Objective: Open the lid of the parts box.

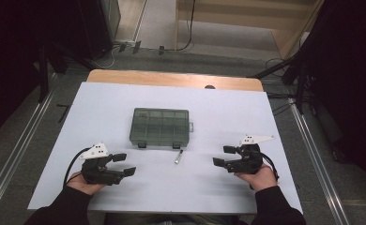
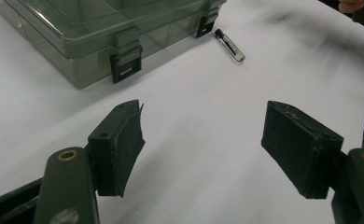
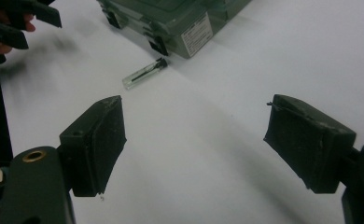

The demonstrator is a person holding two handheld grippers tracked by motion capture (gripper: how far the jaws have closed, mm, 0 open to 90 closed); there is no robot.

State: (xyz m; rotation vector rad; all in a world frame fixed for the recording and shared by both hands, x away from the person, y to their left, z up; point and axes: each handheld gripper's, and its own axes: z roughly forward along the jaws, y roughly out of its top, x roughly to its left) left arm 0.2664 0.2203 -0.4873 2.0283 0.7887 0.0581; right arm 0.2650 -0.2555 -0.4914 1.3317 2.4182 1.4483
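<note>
Work barely begun, by look of it: box point(image 1: 161, 127) lies shut and latched mid-table point(image 1: 228, 187); vial point(image 1: 178, 156) lies loose just in front of it, untouched. Picking up vial and opening box likely remain. Left gripper point(image 1: 124, 164) and right gripper point(image 1: 223, 156) near front edge, jaws wide apart, holding nothing, touching nothing.
</note>
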